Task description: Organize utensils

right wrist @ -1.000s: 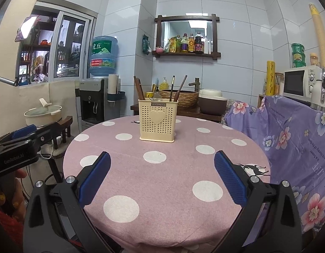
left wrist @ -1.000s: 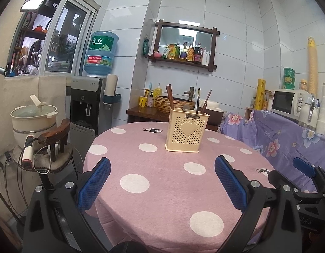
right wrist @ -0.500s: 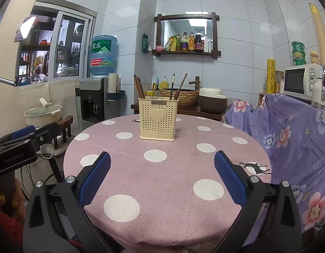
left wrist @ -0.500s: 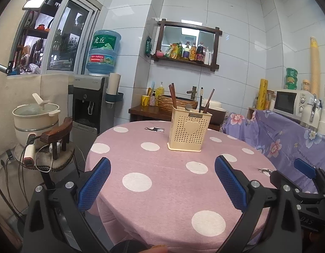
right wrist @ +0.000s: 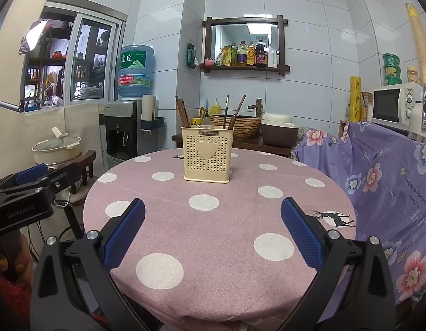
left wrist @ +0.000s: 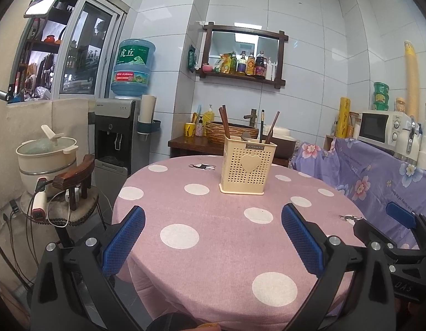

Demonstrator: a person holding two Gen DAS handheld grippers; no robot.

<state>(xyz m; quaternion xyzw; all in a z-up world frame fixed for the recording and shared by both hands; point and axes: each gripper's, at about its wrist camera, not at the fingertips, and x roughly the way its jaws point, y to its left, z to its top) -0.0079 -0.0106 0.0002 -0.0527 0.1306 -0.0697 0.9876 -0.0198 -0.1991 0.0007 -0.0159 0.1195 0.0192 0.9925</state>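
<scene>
A cream perforated utensil holder [left wrist: 248,164] [right wrist: 207,156] with a heart on its front stands upright on the round pink polka-dot table [left wrist: 213,248] [right wrist: 229,220]. Brown chopsticks [left wrist: 224,122] [right wrist: 182,111] and several dark-handled utensils [right wrist: 235,111] stick up out of it. My left gripper [left wrist: 213,237] hovers open over the table's near edge, well short of the holder, with nothing between its blue pads. My right gripper [right wrist: 213,229] is likewise open and empty, facing the holder from the near side. Each gripper shows at the edge of the other's view.
A wooden stool [left wrist: 74,193] with cables and a pot [left wrist: 44,154] stand left of the table. A water dispenser [left wrist: 116,135] is behind it. A purple floral cloth [right wrist: 384,171] covers furniture on the right, under a microwave [right wrist: 395,104]. A side counter with a basket [right wrist: 240,124] lies beyond.
The left wrist view has tilted and drifted slightly, so the holder sits a bit more to the right. Both grippers stay open and empty.
</scene>
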